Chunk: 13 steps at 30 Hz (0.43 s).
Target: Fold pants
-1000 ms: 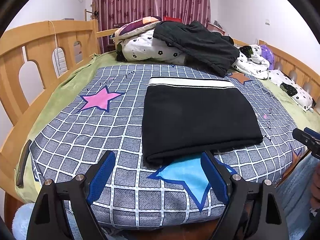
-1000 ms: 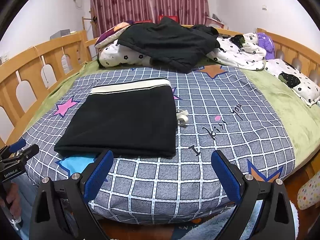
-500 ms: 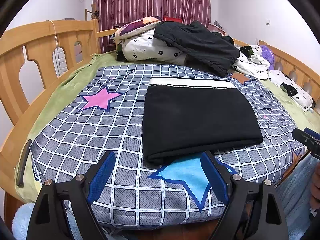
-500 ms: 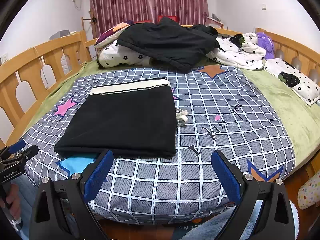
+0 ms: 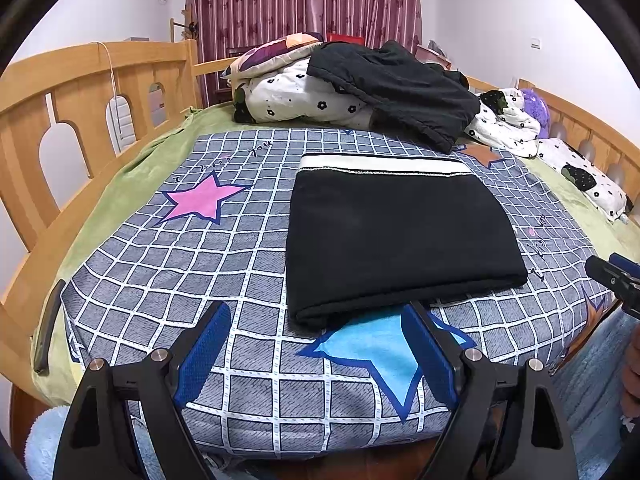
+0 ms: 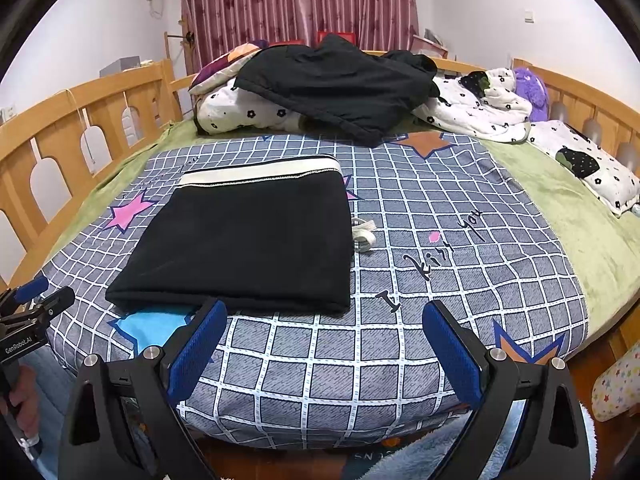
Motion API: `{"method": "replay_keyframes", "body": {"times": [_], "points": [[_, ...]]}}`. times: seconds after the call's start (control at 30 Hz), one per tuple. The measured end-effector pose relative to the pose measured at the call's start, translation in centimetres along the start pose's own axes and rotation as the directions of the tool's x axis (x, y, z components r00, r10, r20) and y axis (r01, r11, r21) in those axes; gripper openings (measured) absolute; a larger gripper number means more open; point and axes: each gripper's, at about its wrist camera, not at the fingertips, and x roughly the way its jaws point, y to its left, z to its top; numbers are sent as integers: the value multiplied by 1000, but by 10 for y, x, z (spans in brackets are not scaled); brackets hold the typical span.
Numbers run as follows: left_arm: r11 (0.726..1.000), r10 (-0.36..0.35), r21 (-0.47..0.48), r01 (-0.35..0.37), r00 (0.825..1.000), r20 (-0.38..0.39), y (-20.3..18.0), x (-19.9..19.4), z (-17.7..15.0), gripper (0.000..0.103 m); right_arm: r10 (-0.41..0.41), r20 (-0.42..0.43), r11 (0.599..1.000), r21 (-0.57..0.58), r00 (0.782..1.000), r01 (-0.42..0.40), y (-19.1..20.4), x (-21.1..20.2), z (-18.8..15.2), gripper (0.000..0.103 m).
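Note:
Black pants (image 5: 396,236) with a white waistband lie folded into a flat rectangle on the checked bedspread (image 5: 224,252), waistband at the far side; the right wrist view shows the same pants (image 6: 248,240). A white drawstring (image 6: 363,236) pokes out at their right edge. My left gripper (image 5: 316,320) hangs open just short of the near folded edge, nothing between its blue pads. My right gripper (image 6: 324,316) is open too, over the bedspread in front of the pants' near right corner, holding nothing.
A heap of dark clothing (image 5: 396,84) lies on floral bedding (image 5: 296,96) at the head of the bed. More floral bedding (image 6: 480,108) and a pillow (image 6: 592,168) sit at the right. Wooden rails (image 5: 80,92) line both sides. A dark flat object (image 5: 48,328) rests at the left edge.

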Motion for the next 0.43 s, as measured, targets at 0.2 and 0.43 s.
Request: {"method": "replay_keyframes", "body": {"times": [0.2,0.43], "points": [[1000,-1,0,1,1000,2,0,0,0,86,-1,1,1000,3,1000,1,0,0,0,97],[1000,7,3,-7,1000,4,-2,-1,1,86,0,1,1000,2,1000,0,0,0,0,97]]}}
